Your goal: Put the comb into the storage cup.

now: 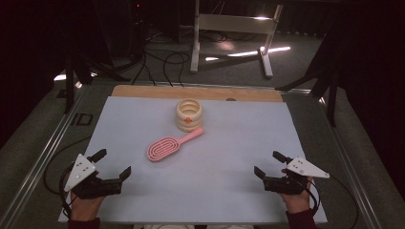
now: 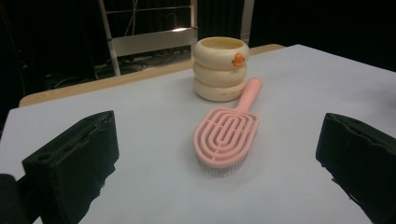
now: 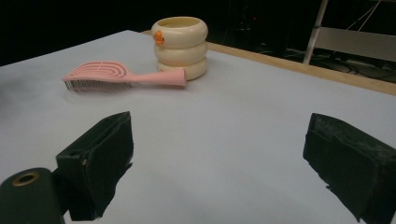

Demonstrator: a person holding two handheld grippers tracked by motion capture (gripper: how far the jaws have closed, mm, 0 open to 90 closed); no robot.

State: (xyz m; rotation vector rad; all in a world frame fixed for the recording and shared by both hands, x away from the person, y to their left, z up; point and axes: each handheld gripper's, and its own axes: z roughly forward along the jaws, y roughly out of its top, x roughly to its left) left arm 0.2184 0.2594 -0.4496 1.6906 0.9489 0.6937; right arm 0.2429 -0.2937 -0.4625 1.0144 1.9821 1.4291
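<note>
A pink hairbrush (image 1: 168, 144) (image 2: 227, 133) (image 3: 116, 74) lies bristles down on the white mat (image 1: 229, 157), its handle pointing at a cream ribbed cup (image 1: 189, 114) (image 2: 220, 68) (image 3: 180, 45) with a small orange mark on its rim. The handle tip rests by the cup's base. My left gripper (image 1: 113, 163) (image 2: 215, 161) sits at the mat's near left corner, jaws wide open and empty, aimed at the brush. At the near right, my right gripper (image 1: 271, 164) (image 3: 219, 161) is open and empty too, well short of both things.
A strip of wooden tabletop (image 1: 143, 90) shows beyond the mat's far edge. A white metal frame (image 1: 234, 28) and cables (image 1: 162, 62) lie on the floor behind the table. Dark metal rails (image 1: 43, 157) run along both table sides.
</note>
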